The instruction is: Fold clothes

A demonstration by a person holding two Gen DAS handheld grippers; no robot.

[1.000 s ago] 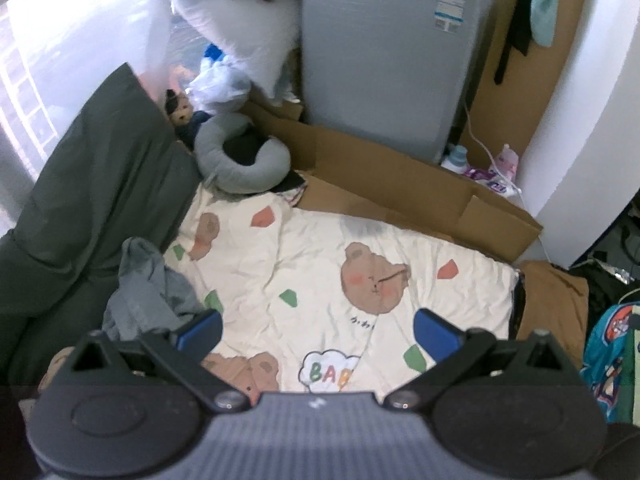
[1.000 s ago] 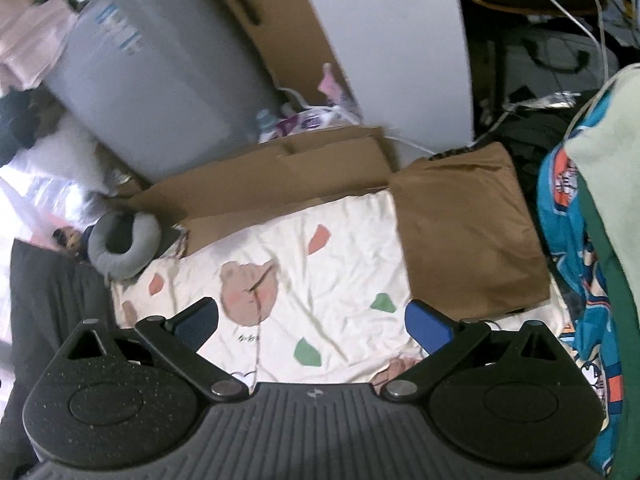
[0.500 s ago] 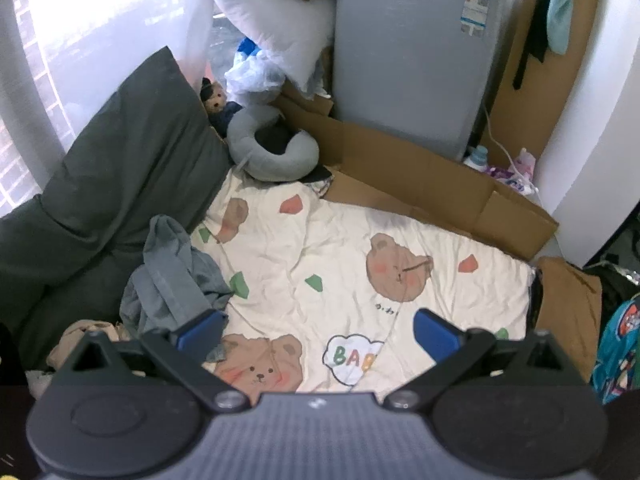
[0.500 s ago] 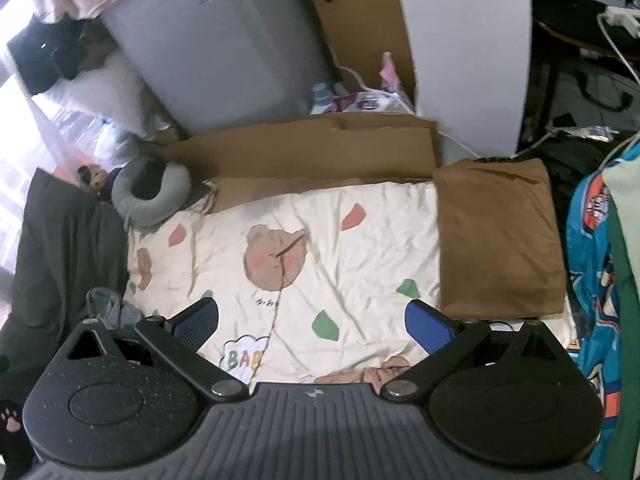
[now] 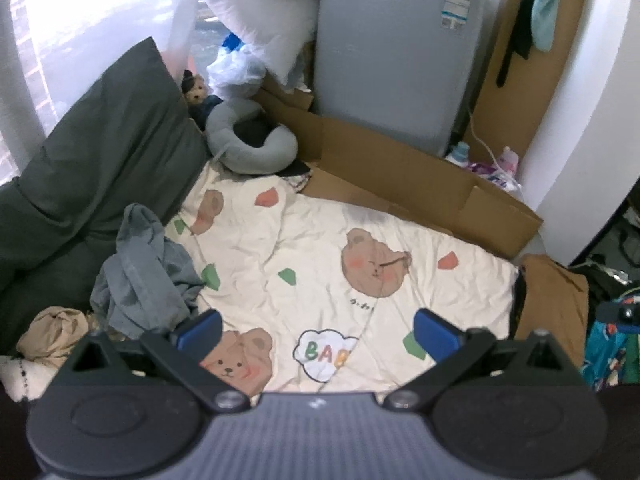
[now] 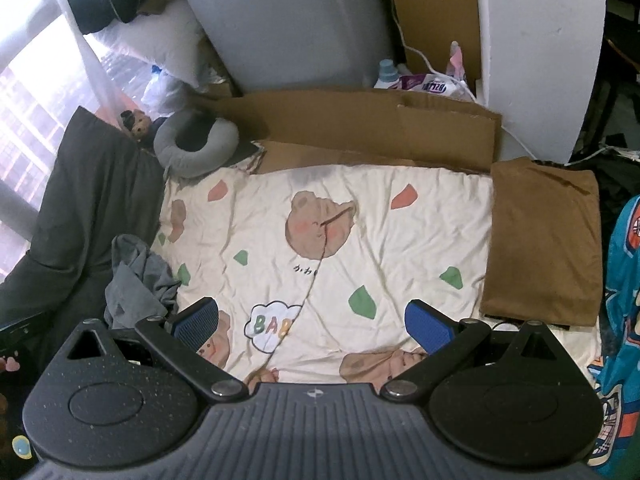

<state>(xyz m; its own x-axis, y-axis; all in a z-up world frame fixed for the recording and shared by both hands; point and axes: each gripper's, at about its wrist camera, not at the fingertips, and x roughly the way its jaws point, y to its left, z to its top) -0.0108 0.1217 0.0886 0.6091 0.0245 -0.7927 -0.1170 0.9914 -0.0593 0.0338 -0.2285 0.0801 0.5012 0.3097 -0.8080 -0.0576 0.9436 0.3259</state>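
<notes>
Both grippers, left and right, hover with jaws spread, empty; grab the crumpled grey garment (bed's left edge) by one hem.

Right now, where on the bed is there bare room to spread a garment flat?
The middle of the bear-print blanket is free, bordered by the crumpled grey garment on the left, the folded brown garment on the right and the cardboard behind. The left edge is crowded: grey garment, beige cloth and dark pillow.
</notes>
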